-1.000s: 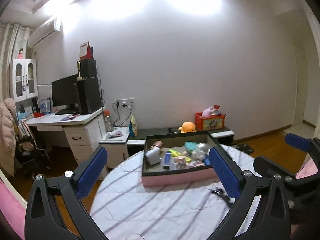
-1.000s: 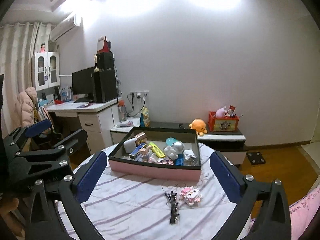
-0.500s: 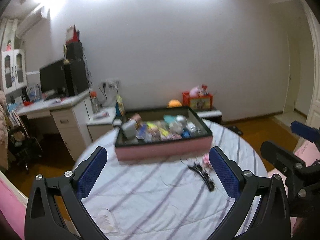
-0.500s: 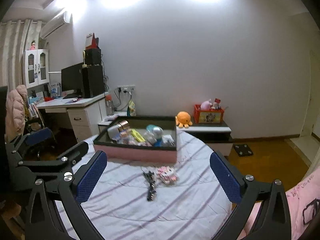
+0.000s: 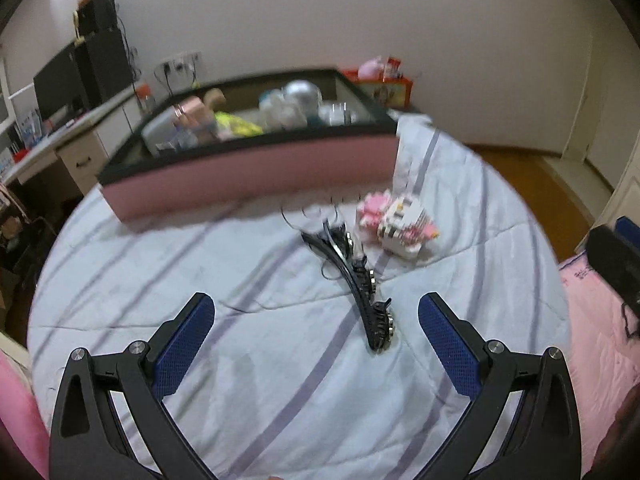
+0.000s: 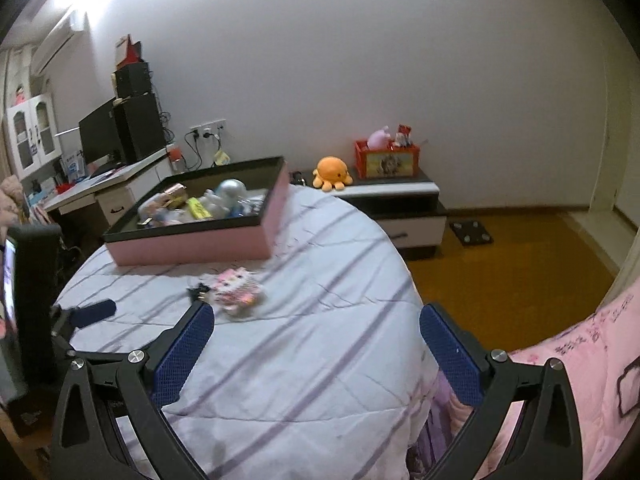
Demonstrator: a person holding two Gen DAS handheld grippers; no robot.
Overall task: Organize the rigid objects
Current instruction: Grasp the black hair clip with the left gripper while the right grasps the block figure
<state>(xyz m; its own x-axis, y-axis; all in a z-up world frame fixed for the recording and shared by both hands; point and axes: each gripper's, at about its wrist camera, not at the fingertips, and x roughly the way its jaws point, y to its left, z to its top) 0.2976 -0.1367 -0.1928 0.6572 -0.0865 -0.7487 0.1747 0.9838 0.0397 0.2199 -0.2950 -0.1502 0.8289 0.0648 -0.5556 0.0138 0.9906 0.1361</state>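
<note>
A black hair claw clip (image 5: 354, 280) lies on the striped cloth of the round table (image 5: 248, 360), just ahead of my open, empty left gripper (image 5: 316, 336). A pink and white block-built cat toy (image 5: 400, 224) sits beside the clip; it also shows in the right wrist view (image 6: 236, 290). Behind them stands a pink box with a black rim (image 5: 256, 172), holding several small items. My right gripper (image 6: 316, 344) is open and empty over the table's right part. The left gripper's blue fingertip (image 6: 94, 312) shows at the left of the right wrist view.
A low TV cabinet (image 6: 396, 200) with an orange plush octopus (image 6: 332, 172) and a red box (image 6: 386, 158) stands behind the table. A desk with a monitor (image 6: 100, 136) is at the left. A pink bedcover (image 6: 580, 368) lies at the right.
My left gripper has dropped down and forward to the table, so the clip and toy now lie close ahead. My right gripper has swung right, and the box now sits at its left.
</note>
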